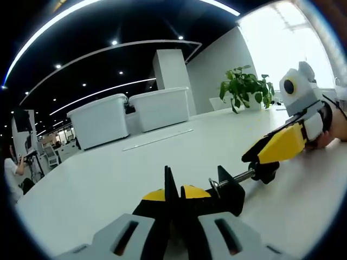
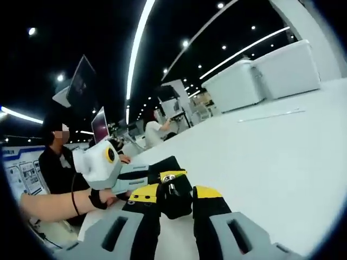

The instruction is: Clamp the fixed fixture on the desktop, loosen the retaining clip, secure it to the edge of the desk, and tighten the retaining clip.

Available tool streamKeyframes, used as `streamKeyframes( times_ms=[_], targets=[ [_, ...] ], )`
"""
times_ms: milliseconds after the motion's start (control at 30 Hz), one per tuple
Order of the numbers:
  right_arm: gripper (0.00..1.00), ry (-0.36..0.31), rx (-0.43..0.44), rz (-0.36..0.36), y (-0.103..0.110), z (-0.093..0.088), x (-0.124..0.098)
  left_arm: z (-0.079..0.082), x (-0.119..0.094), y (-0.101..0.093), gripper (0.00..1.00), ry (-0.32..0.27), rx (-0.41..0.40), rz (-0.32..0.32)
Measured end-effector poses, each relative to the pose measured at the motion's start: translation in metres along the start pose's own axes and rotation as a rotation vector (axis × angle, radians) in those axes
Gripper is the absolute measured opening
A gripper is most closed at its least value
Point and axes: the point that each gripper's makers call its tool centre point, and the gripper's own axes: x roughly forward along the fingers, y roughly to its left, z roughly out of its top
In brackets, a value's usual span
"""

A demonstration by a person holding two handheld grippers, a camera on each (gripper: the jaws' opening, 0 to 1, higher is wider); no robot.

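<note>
I hold clamp in left tongs | right tongs grip its screw handle, axis running rightward | table edge unseen

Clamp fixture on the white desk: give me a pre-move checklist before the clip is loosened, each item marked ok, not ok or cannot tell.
1. Left hand-held gripper closed on the clamp fixture: ok, the jaws pinch its black frame.
2. Right hand-held gripper on the screw handle: ok, the jaws sit around the black knob.
3. Same grip in the right gripper view: ok, the knob lies between the jaws.
4. Screw free to turn: cannot tell.
5. Fixture at the desk edge: not ok, it lies on the open desktop.
6. Storage bins and plant clear of the work: ok, far off.
</note>
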Motion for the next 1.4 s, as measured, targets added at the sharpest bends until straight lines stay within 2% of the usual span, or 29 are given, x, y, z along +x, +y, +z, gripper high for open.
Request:
streamKeyframes(
  times_ms=[167,367,833,1300,1400],
  targets=[
    [0.22,-0.002,-0.070,-0.002,0.001,0.001,0.001,0.000,0.000,0.000,0.08,0.000,0.001,0.001],
    [0.22,-0.007,-0.299,-0.016,0.007,0.003,0.001,0.002,-0.001,0.000,0.07,-0.001,0.002,0.003],
    [0.21,0.005,-0.618,-0.055,0.019,0.000,0.000,0.002,-0.008,-0.004,0.07,-0.002,0.004,0.004],
    [0.21,0.011,-0.700,-0.067,0.019,0.001,0.001,0.000,-0.006,-0.004,0.07,-0.001,0.001,0.003],
    [0.21,0.014,-0.778,-0.073,0.020,0.001,0.001,0.000,-0.003,-0.002,0.07,0.000,0.001,0.003]
  ],
)
